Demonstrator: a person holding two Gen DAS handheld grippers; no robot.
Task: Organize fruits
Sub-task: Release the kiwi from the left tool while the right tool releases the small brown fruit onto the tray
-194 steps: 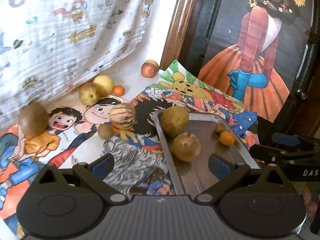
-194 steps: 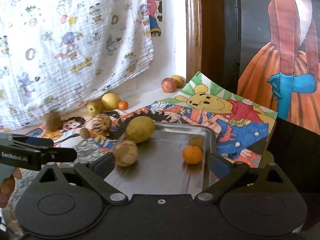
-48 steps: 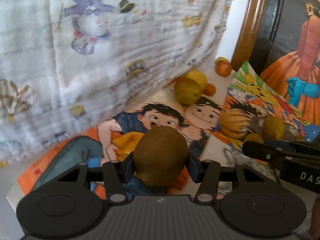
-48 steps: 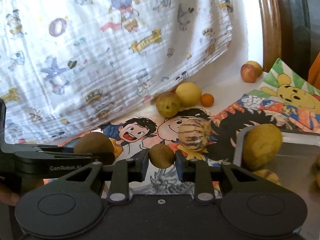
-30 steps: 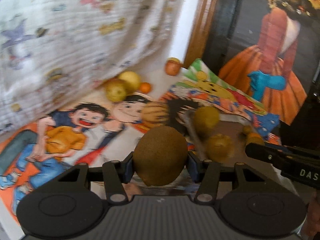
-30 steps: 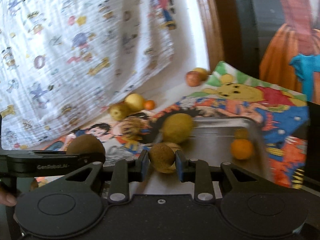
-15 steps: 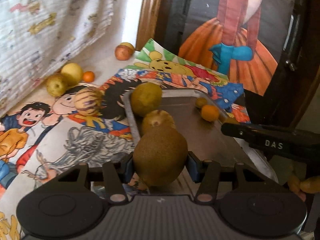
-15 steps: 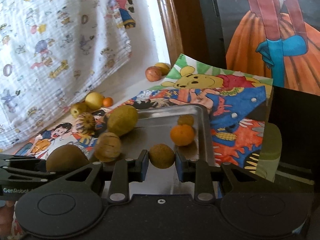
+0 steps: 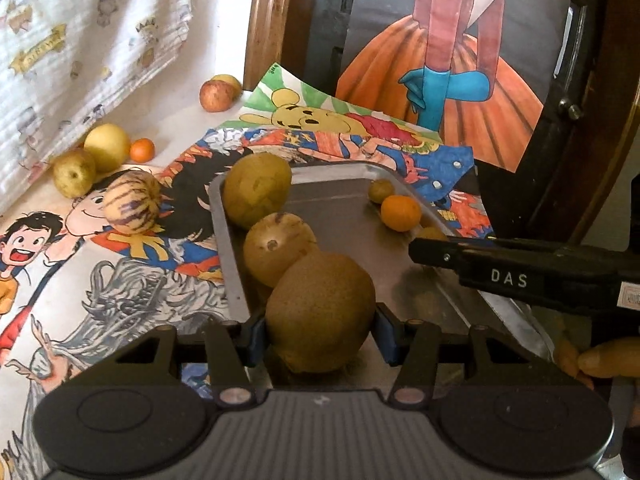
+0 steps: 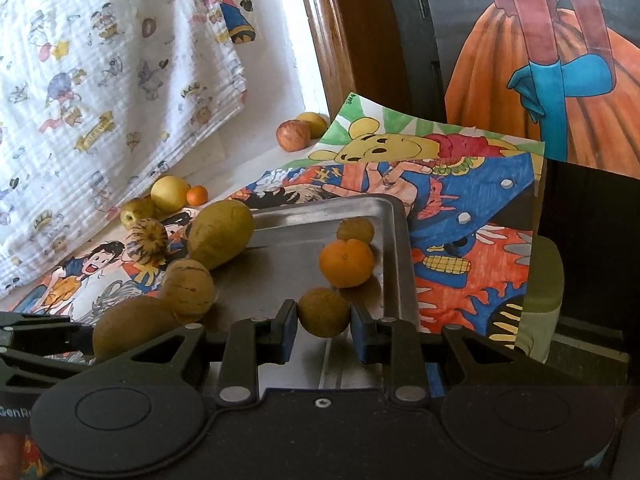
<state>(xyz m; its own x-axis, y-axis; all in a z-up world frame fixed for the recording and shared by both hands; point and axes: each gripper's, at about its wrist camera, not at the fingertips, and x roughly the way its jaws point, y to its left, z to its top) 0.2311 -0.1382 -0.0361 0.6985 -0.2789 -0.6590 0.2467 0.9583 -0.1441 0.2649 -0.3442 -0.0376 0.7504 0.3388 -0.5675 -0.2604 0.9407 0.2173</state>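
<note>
Left wrist view: the left gripper [image 9: 320, 330] is pinching a big brown kiwi [image 9: 320, 312] between both pads, hanging over the metal tray's [image 9: 344, 184] near end. The right gripper [image 10: 324, 326] is clamping a small round brown fruit [image 10: 324, 312] just beside the mandarin [image 10: 346, 263].

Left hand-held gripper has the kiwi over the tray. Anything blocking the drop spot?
Partly. The kiwi in the left hand-held gripper sits right behind a tan round fruit at the tray's left edge. Bare tray lies to the right.
</note>
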